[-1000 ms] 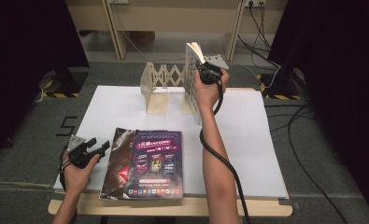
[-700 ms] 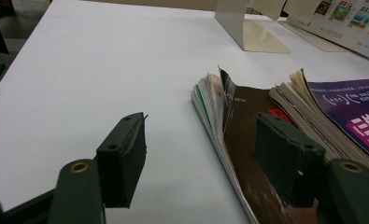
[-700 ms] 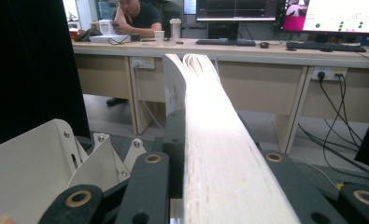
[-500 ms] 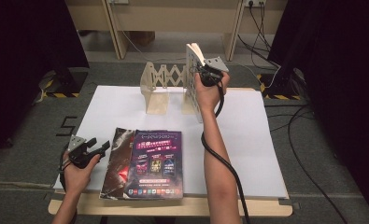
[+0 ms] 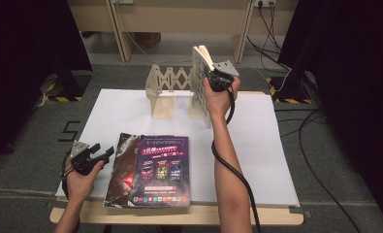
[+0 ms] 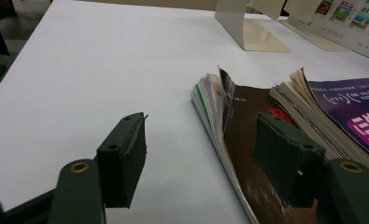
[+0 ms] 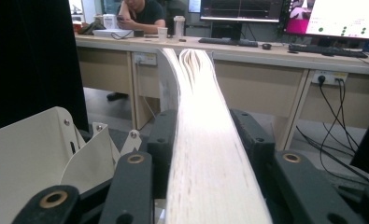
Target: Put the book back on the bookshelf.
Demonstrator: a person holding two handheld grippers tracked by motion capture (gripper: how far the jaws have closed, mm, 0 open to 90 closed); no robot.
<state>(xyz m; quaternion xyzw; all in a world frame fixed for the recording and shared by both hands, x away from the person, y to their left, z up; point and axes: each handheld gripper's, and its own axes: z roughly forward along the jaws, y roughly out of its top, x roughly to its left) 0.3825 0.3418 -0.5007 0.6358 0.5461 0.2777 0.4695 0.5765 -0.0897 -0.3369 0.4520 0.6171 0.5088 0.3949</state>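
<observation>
The right gripper (image 5: 211, 74) stands at the top edge of an upright white-covered book (image 5: 201, 90) beside the beige accordion bookstand (image 5: 166, 90); its jaws have just been opening, with the pale page block (image 7: 205, 154) between them and the left pad close against it, though whether they pinch cannot be told. The left gripper (image 5: 100, 153) rests with jaws spread and empty, and its own view shows fanned page edges of the dark glossy magazine (image 6: 247, 140) just right of its jaws. The purple-covered magazine (image 5: 162, 170) bears unreadable print. White sheet (image 5: 271, 145) covers the table.
</observation>
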